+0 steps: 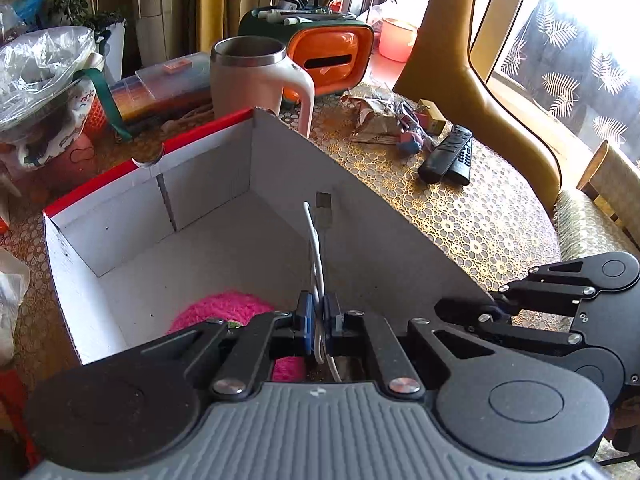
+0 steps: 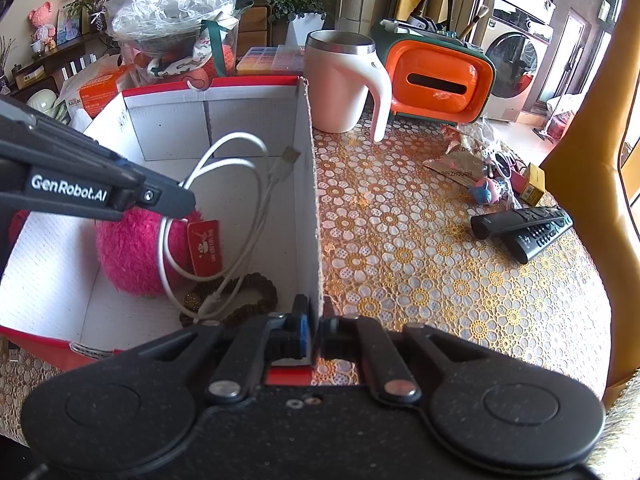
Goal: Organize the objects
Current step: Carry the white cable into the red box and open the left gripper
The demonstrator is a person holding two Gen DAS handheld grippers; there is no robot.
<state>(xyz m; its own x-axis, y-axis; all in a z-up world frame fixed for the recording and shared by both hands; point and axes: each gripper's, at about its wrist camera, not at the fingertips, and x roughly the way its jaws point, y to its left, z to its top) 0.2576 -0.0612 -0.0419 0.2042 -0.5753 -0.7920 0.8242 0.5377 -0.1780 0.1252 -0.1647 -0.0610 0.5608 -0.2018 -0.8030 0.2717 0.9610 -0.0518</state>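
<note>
A white cardboard box with a red rim [image 1: 208, 176] stands on the table; it also shows in the right wrist view [image 2: 256, 116]. My left gripper [image 1: 318, 320] is shut on a white USB cable [image 1: 316, 248] and holds it over the box; the cable [image 2: 240, 184] loops down inside. A pink fluffy ball [image 2: 136, 252] with a red tag and a brown bead bracelet [image 2: 248, 300] lie in the box. My right gripper [image 2: 316, 332] is shut on the box's right wall [image 2: 312, 200] at its near end.
On the floral tablecloth to the right lie two black remotes [image 2: 524, 228], a small pink-and-blue toy [image 2: 486, 192], a yellow box [image 2: 534, 184] and wrappers. A pink mug [image 2: 344, 80] and an orange tissue box [image 2: 436, 80] stand behind the box. A yellow chair [image 1: 460, 60] borders the table.
</note>
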